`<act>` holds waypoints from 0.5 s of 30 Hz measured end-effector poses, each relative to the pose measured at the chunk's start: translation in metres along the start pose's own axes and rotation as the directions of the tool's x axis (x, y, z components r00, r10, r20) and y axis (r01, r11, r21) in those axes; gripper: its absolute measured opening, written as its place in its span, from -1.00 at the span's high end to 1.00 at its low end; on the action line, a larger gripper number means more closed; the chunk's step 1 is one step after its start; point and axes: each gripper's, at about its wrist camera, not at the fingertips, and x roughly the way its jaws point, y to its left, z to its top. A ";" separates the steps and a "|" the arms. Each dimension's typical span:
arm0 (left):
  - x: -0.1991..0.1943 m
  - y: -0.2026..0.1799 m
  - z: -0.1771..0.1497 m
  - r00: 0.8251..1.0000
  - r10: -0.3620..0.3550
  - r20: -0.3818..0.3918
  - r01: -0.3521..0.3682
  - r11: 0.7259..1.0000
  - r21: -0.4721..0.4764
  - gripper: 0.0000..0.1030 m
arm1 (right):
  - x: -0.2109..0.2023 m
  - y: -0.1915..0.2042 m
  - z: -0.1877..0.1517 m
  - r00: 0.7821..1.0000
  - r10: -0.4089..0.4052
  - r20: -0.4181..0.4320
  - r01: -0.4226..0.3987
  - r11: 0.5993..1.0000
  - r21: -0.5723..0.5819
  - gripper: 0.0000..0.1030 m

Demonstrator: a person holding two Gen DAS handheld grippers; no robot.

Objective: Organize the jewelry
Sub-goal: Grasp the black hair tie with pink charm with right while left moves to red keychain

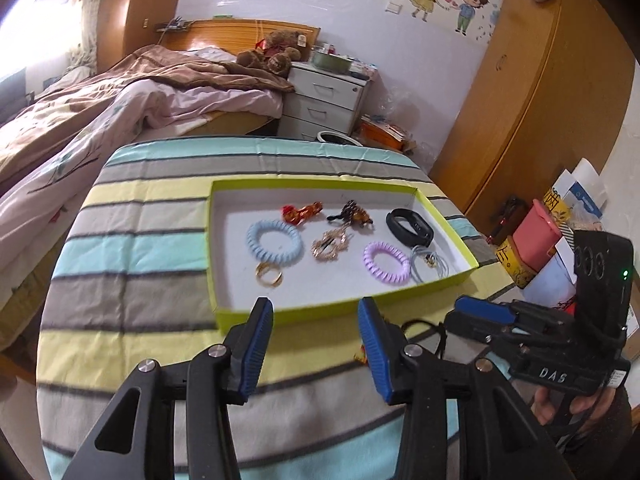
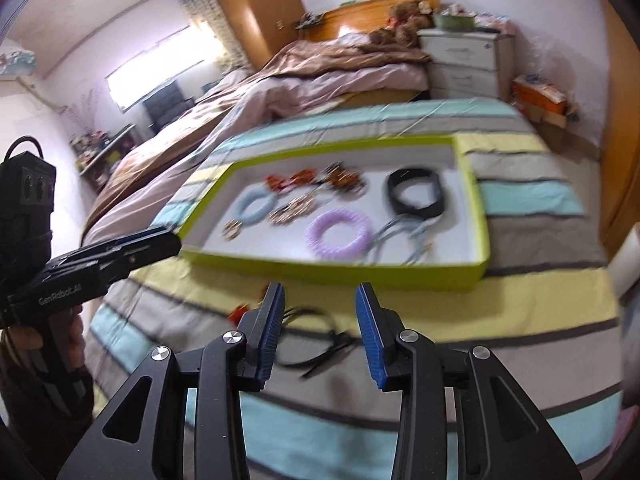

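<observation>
My left gripper (image 1: 316, 320) sits low centre in its own view, blue pads spread wide, nothing between them, aimed at the near wall of the green-rimmed tray (image 1: 248, 314). In the tray, mid-frame: blue coil hair tie (image 1: 273, 241), gold rings (image 1: 269, 276), purple coil tie (image 1: 386, 262), black band (image 1: 409, 227), a few clips. My right gripper (image 2: 320, 304) is low centre in the right wrist view, jaws also apart and empty, hovering over the striped cloth (image 2: 520, 304) above a black cord loop (image 2: 316, 340) lying outside the tray; this frame is motion-blurred, so the small red item (image 2: 240, 312) at its left finger could be a clip, not sure. Both tools are hand-held, fingers pointing forward toward the tray.
</observation>
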 end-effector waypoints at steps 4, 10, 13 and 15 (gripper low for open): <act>-0.013 0.009 -0.013 1.000 0.008 0.008 -0.008 1.000 -0.021 0.14 | 0.012 0.018 -0.009 0.999 0.011 -0.040 -0.013 0.999 -0.040 0.26; -0.029 0.019 -0.032 1.000 0.003 0.009 -0.003 0.999 -0.034 0.08 | 0.026 0.038 -0.018 0.997 -0.018 -0.081 0.009 0.995 -0.101 0.26; -0.034 0.022 -0.039 1.000 -0.009 0.005 0.010 0.999 -0.032 0.07 | 0.032 0.041 -0.020 0.994 -0.058 -0.090 0.046 0.991 -0.125 0.26; -0.037 0.024 -0.043 1.000 -0.019 0.006 0.019 0.999 -0.030 0.07 | 0.034 0.040 -0.021 0.993 -0.053 -0.101 0.041 0.992 -0.123 0.26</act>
